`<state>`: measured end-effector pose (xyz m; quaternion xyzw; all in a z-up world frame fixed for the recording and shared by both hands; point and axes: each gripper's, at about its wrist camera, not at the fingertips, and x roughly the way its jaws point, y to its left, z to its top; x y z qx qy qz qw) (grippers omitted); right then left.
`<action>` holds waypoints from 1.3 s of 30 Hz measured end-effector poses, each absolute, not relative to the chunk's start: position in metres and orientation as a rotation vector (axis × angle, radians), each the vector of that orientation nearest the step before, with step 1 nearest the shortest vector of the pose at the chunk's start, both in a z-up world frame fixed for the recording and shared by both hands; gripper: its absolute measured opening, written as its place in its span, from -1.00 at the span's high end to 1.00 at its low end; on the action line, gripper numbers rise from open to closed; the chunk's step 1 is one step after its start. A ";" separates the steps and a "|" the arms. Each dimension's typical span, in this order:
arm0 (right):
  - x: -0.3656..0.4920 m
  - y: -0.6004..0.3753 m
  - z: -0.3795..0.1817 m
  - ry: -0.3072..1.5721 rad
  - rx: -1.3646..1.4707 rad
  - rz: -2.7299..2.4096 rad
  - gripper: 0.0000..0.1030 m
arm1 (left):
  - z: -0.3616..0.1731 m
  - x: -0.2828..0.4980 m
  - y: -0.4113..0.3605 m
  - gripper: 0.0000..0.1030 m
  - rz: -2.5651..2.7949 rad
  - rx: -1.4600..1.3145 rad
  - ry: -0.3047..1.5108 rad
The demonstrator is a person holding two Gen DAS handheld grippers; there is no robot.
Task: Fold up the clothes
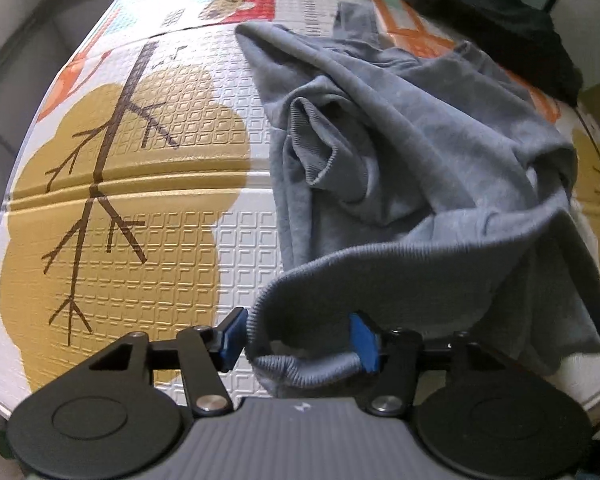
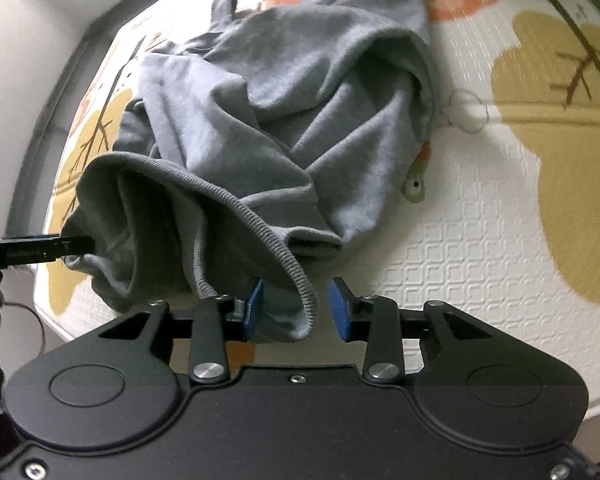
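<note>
Left gripper [image 1: 298,340] stands with its blue pads spread; the ribbed hem of the grey sweatshirt [image 1: 400,152] hangs between them, touching only the right pad. Its crumpled body lies on the patterned foam mat [image 1: 140,200], a dark garment [image 1: 496,24] beyond.

Right gripper [image 2: 296,310] is likewise parted, hem slack against its left pad, the right one clear.
</note>
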<state>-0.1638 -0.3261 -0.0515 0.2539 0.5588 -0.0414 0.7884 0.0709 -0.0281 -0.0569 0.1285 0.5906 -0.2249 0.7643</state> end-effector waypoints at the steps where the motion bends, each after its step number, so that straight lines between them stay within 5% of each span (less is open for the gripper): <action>1: -0.163 -0.326 -0.054 1.207 0.554 -0.096 0.34 | -0.059 0.072 -0.028 -0.14 -0.472 0.276 1.286; 12: -0.166 -0.326 -0.074 1.250 0.642 -0.106 0.31 | -0.086 0.077 -0.025 -0.10 -0.428 0.261 1.374; 16: -0.166 -0.317 -0.070 1.253 0.588 -0.059 0.73 | -0.091 0.072 -0.024 0.39 -0.419 0.275 1.385; 18: -0.166 -0.313 -0.067 1.257 0.544 -0.044 0.77 | -0.091 0.068 -0.022 0.61 -0.403 0.293 1.375; 39: -0.178 -0.308 -0.022 1.272 0.235 -0.003 0.93 | -0.062 0.052 0.005 0.67 -0.357 0.372 1.339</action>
